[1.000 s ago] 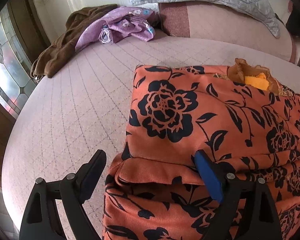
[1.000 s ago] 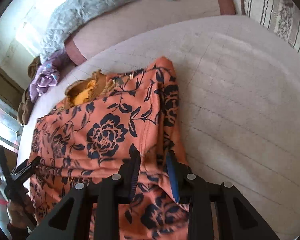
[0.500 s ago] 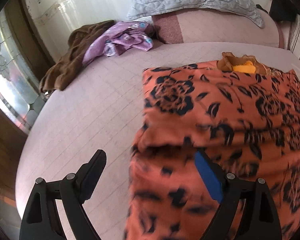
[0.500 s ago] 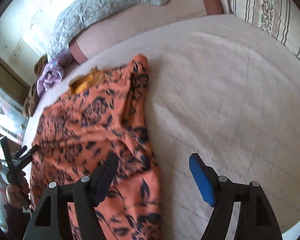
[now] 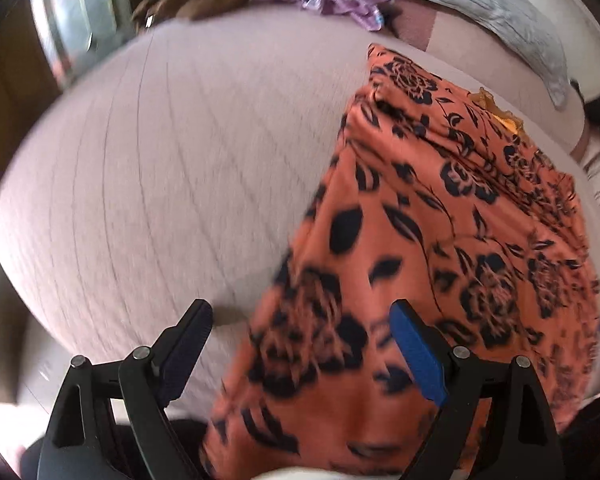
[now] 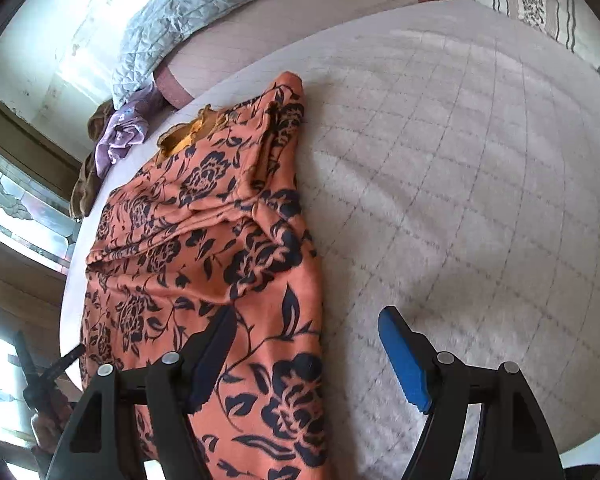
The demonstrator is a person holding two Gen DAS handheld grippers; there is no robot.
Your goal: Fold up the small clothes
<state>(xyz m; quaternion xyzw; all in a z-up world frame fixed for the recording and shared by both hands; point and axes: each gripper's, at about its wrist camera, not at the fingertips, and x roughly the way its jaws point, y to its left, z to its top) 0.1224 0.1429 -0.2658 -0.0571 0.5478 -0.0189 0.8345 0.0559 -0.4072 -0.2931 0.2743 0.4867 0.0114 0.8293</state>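
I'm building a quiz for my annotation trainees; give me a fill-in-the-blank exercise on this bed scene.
1. The orange garment with black flowers lies on the pale quilted ___.
2. The right gripper is ___, gripping nothing.
3. The crumpled lilac cloth lies beside a ___ cloth.
4. The left gripper has its jaws ___.

Missing words: bed; open; brown; open

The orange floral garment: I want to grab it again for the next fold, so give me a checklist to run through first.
1. Left gripper open: ok, nothing held.
2. Right gripper open: ok, nothing held.
3. Orange floral garment lying on the bed: ok, though the near end seems to reach the edge.
4. Fabric smooth: not ok, ridges and bunched folds run across the middle and along the right edge.
5. Near hem in view for a grasp: cannot tell, left wrist view is blurred.
6. Other clothes clear of it: ok, piled at the far edge.
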